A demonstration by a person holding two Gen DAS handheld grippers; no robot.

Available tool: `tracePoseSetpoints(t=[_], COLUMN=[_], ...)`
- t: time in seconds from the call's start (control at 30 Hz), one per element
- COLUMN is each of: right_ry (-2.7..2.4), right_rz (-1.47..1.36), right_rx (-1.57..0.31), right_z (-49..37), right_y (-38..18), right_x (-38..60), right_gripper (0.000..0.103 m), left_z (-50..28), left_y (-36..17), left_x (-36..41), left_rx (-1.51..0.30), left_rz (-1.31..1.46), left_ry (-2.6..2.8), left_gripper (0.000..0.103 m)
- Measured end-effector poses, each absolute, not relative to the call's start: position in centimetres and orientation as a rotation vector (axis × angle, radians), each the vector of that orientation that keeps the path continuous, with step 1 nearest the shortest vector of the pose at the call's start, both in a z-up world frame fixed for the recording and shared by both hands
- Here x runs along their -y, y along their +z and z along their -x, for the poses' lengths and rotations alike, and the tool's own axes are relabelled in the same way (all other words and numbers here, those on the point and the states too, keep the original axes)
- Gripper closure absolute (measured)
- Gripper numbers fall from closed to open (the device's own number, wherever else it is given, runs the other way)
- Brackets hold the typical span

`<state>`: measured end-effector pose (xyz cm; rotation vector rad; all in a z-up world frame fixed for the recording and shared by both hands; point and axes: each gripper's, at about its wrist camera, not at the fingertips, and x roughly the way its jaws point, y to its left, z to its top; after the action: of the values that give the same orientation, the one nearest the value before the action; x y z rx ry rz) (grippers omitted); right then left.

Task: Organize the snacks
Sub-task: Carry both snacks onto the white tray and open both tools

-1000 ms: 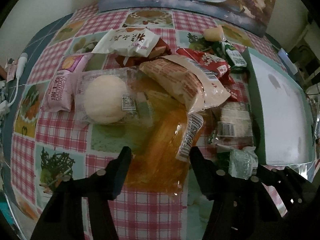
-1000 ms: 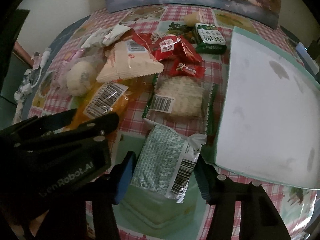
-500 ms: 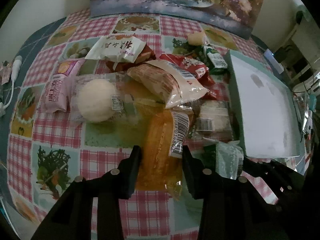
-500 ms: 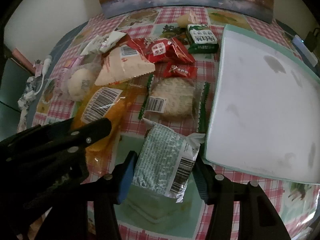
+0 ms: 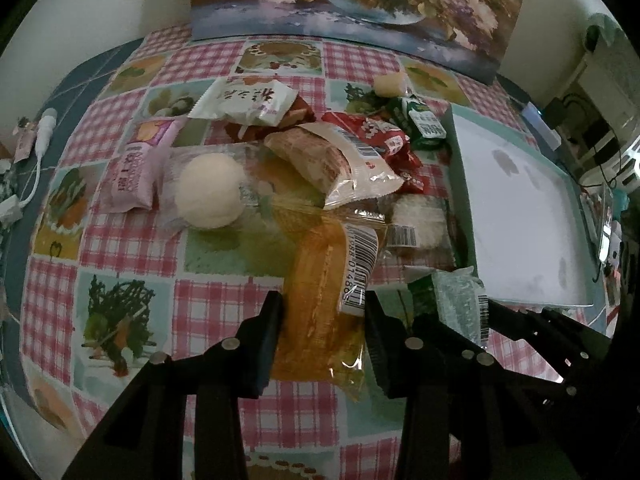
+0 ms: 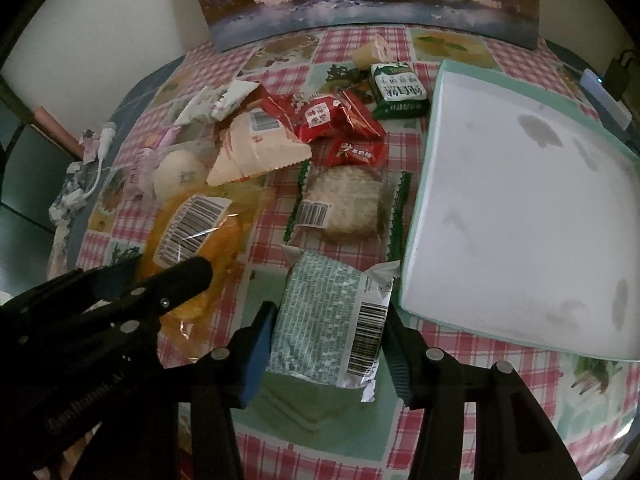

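Left wrist view: left gripper (image 5: 322, 334) low over the bench (image 5: 132, 240), checked cloth w/ veg pictures. Its fingers (image 5: 267, 340) are closed in on either side of the orange bread pack (image 5: 326, 300), pads against the wrapper, so it looks pinched; near end of the pack sits between them, barcode label facing up. Pack lies lengthwise, far end toward the snack pile. Round white bun (image 5: 210, 190) in clear wrap is left of that, pink packet (image 5: 134, 176) just beside it. Further back: white packet (image 5: 246, 102), long beige wafer pack (image 5: 332, 160), red packets (image 5: 380, 140), dark green packet (image 5: 424, 126). Pale tray w/ teal rim (image 5: 456, 184) to the right, inside bare and white. Flower painting (image 5: 360, 4) stands at the far edge.

Right wrist view: right gripper (image 6: 326, 346) straddles the green-print pack (image 6: 324, 316), fingers (image 6: 258, 356) w/ blue pads touching both long sides. Contact looks firm but whether it's lifted off the cloth I can't tell from this angle. Pack sits just left of the tray's near corner (image 6: 412, 248), barcode edge toward the tray. Rice cake pack (image 6: 344, 204) lies just beyond it. Orange pack (image 6: 192, 236) to the left, w/ the left gripper's dark fingers (image 6: 176, 284) over its near end.
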<state>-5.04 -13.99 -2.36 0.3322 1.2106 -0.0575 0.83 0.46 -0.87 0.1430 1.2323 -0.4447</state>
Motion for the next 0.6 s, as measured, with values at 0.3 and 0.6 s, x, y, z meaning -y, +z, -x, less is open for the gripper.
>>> tracePoseSetpoints(t=[0.3, 0.6], right_ry=[-0.069, -0.078], right_rz=[-0.338, -0.358], right_rx=[-1.193, -1.151], right_z=[6.0, 6.5], right_y=[-1.8, -0.6], right_x=[14.0, 14.6], right_gripper=[0.049, 0.049], left_z=[-0.3, 0.5], left_y=[0.3, 1.8], left_x=[-1.4, -1.9], left_rx=[-1.214, -1.174], left_rz=[-0.107, -0.097], left_ry=[-0.432, -0.432], left_gripper=[0.061, 0.061])
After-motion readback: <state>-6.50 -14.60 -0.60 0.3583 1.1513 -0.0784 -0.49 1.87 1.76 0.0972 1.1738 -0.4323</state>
